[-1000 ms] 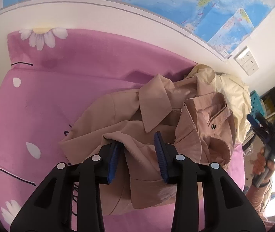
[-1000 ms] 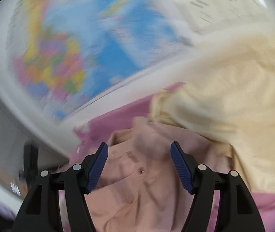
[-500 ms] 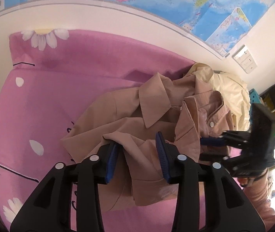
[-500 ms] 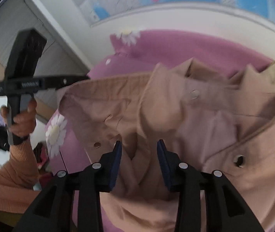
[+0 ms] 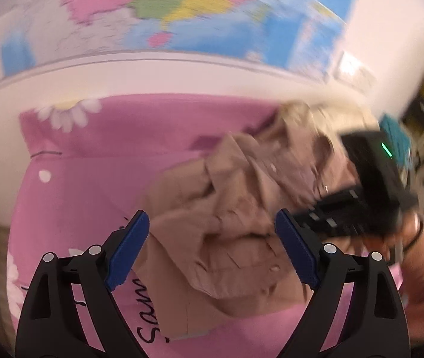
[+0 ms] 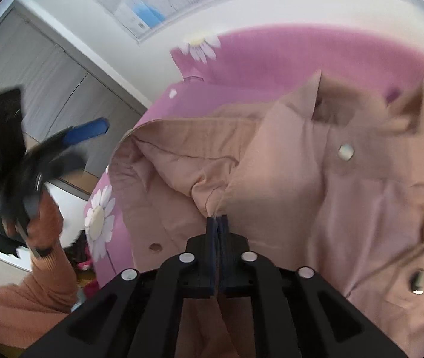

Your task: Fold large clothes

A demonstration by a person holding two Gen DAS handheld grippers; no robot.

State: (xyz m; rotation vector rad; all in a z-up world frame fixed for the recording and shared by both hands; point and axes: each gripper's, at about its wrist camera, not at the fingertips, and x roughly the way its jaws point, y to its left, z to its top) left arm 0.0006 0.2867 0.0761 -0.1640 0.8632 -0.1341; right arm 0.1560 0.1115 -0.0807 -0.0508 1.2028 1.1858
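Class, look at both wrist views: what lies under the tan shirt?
The tan shirt lies on a pink daisy-print sheet, which shows all around it. Black handwriting on the sheet runs under the shirt's edge; the rest is covered.

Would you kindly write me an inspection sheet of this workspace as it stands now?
Surface: pink bedsheet with daisy print and black lettering.
Job's things: tan shirt lying crumpled on the sheet; cream garment behind it, blurred.
Clutter: nothing seen.
Grippers: left gripper open, jaws just been opening, off the cloth; right gripper shut on a fold of the tan shirt, jaws just closed.
Cables: nothing seen.
Surroundings: world map on white wall; grey door; orange sleeve.
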